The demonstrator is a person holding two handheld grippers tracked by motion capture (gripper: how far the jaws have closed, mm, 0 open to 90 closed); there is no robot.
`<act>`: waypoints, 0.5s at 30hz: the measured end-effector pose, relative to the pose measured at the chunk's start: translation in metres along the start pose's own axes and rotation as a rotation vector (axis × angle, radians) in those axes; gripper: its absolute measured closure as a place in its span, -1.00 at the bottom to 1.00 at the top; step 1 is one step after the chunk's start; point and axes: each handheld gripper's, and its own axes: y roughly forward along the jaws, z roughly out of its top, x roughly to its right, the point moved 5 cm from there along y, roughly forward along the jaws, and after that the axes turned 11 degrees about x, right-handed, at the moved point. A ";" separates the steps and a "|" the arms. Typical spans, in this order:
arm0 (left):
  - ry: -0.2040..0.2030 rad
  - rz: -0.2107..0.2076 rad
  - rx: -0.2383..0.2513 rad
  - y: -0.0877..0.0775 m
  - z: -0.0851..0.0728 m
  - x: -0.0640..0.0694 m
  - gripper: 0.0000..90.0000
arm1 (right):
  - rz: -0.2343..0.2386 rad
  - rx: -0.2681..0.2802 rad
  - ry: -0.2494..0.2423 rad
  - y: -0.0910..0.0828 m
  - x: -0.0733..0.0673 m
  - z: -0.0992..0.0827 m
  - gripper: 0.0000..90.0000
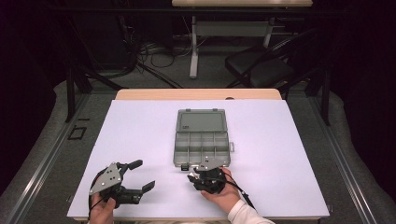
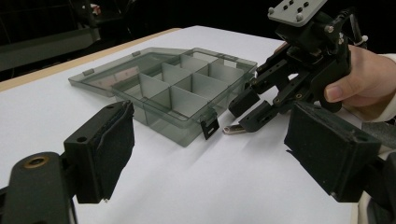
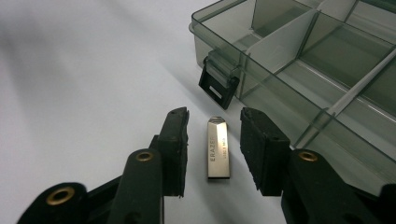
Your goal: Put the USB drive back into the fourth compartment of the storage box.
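**One flash drive between open jaws beside an open organizer box**

From the high view we count two grippers, one box and one small drive on a white table (image 1: 140, 140). The clear grey organizer box (image 1: 201, 149) lies open at the table's middle, its lid (image 1: 201, 121) folded flat on the far side. The left gripper (image 1: 141, 176) sits at the near left, well apart from the box, jaws spread wide with nothing between them. The right gripper (image 1: 197, 173) is at the box's near edge, held in the person's right hand (image 1: 223, 191). A dark chair (image 1: 261, 67) and a tangle of cables (image 1: 154, 53) stand on the floor beyond the table.

In the left gripper view we see its own two padded jaws wide apart and empty. Farther off, the right gripper's tips come down around a silver flash drive (image 2: 233, 130) lying on the table just beside the box's black latch (image 2: 210, 127).

In the right gripper view, the drive (image 3: 218, 148) lies flat between the two jaws, which stand partly open on either side without touching it. We read "ERAZER" along its body; smaller print beneath is too fine to make out. The latch (image 3: 218, 85) hangs from the box's near wall, just beyond the drive. We see several box compartments, all empty.
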 end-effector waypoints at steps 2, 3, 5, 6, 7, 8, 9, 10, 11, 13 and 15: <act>0.000 0.000 0.001 0.000 0.000 0.000 -0.65 | -0.003 -0.004 -0.001 0.001 0.001 0.000 0.42; 0.000 0.000 0.000 0.000 0.000 0.000 -0.65 | -0.005 -0.005 0.002 0.002 0.001 -0.001 0.43; 0.002 0.000 0.000 0.000 0.000 0.000 -0.65 | -0.007 -0.011 0.003 0.003 0.002 -0.002 0.45; 0.001 -0.001 0.000 0.000 0.000 0.000 -0.65 | -0.007 -0.012 0.003 0.003 0.002 -0.002 0.46; 0.001 -0.001 0.000 0.000 0.000 0.000 -0.65 | -0.009 -0.011 0.004 0.004 0.002 -0.002 0.47; 0.002 -0.001 0.000 0.000 0.000 0.000 -0.65 | -0.009 -0.015 0.004 0.004 0.003 -0.002 0.49; 0.001 -0.001 0.000 0.000 0.000 0.000 -0.65 | -0.012 -0.017 0.005 0.004 0.003 -0.002 0.49; 0.001 -0.001 0.001 0.000 0.000 0.000 -0.65 | -0.011 -0.022 0.009 0.004 0.003 -0.003 0.50; 0.001 -0.001 0.000 0.000 0.000 0.000 -0.65 | -0.011 -0.022 0.009 0.004 0.003 -0.003 0.50; 0.002 -0.002 -0.001 0.000 0.000 0.000 -0.65 | -0.013 -0.023 0.008 0.005 0.004 -0.003 0.51; 0.002 -0.003 -0.001 0.000 0.000 0.000 -0.65 | -0.014 -0.026 0.007 0.006 0.004 -0.004 0.51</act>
